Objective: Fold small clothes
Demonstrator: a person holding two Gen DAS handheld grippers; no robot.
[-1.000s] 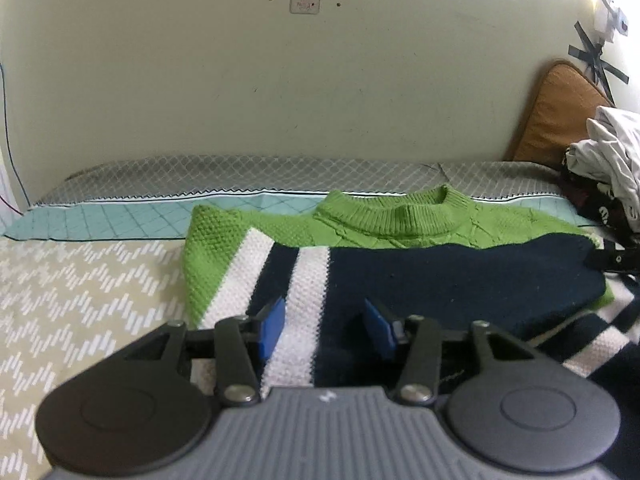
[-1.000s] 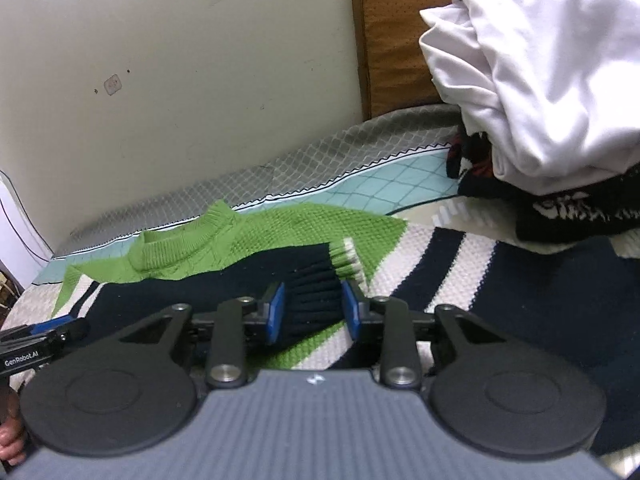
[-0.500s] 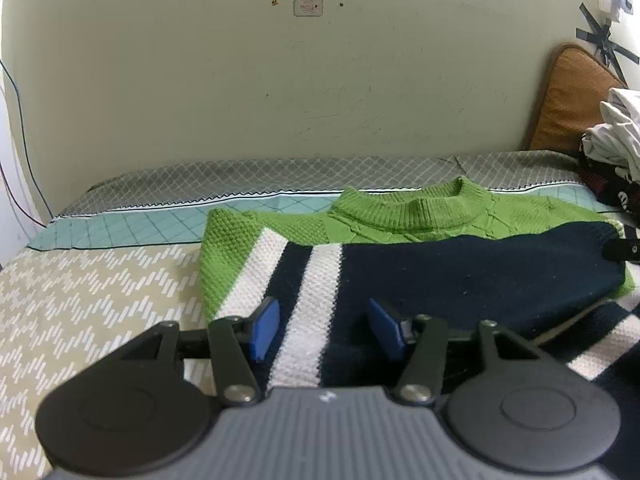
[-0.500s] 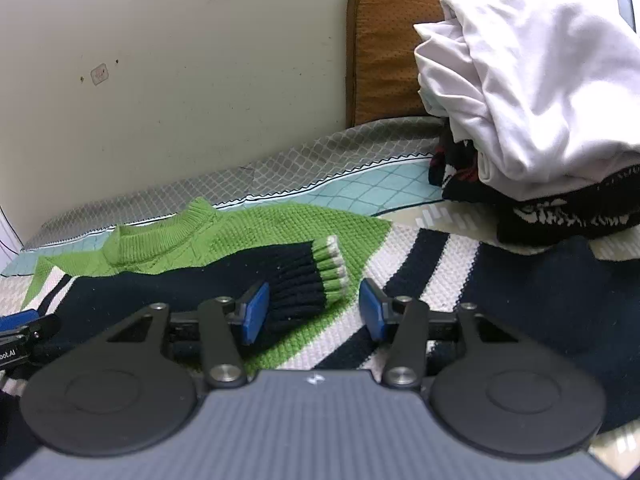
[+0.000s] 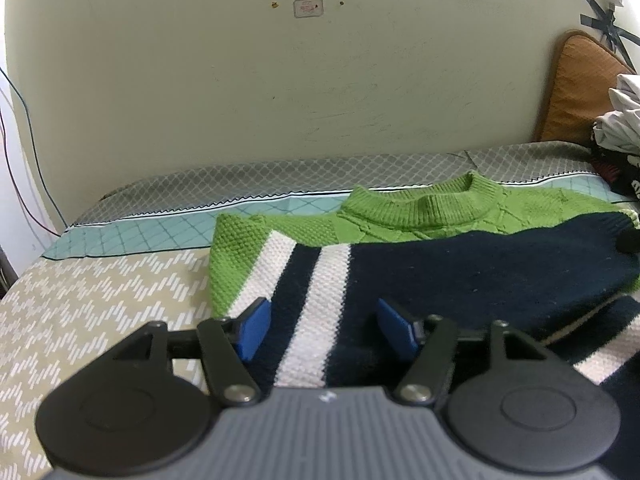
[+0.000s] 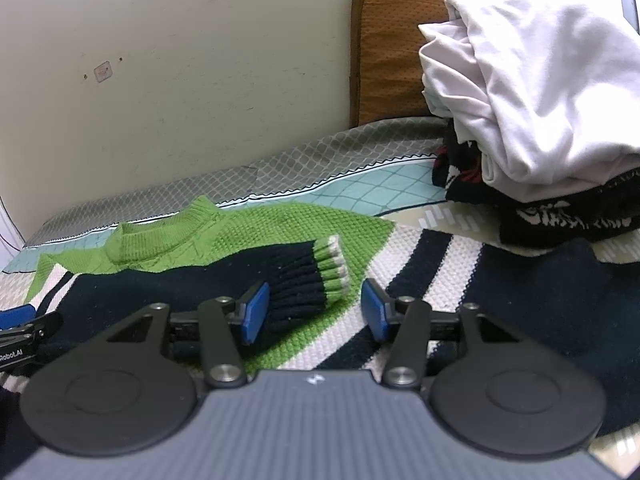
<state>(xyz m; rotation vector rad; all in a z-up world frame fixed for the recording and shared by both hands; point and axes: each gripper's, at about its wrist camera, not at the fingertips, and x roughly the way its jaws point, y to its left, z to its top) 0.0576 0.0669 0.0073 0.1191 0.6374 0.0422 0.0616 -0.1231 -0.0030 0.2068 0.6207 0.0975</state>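
A small knit sweater (image 5: pixel 400 264), green at the collar with navy and white stripes, lies flat on the bed. One navy sleeve is folded across the chest, its striped cuff (image 6: pixel 320 276) lying on the green shoulder. My left gripper (image 5: pixel 324 330) is open and empty over the folded left edge. My right gripper (image 6: pixel 312 312) is open and empty, just in front of the cuff, touching nothing. The other sleeve (image 6: pixel 520 292) stretches out to the right. The left gripper's tip shows at the right wrist view's left edge (image 6: pixel 20 322).
A pile of white and black clothes (image 6: pixel 532 112) sits at the right against a brown cushion (image 6: pixel 392 52). The wall (image 5: pixel 280 80) runs close behind the bed. The patterned bedsheet (image 5: pixel 92 304) lies bare to the left of the sweater.
My right gripper has let go of the sleeve cuff, opened wide and drawn back a little. My left gripper has opened a bit more and pulled back slightly.
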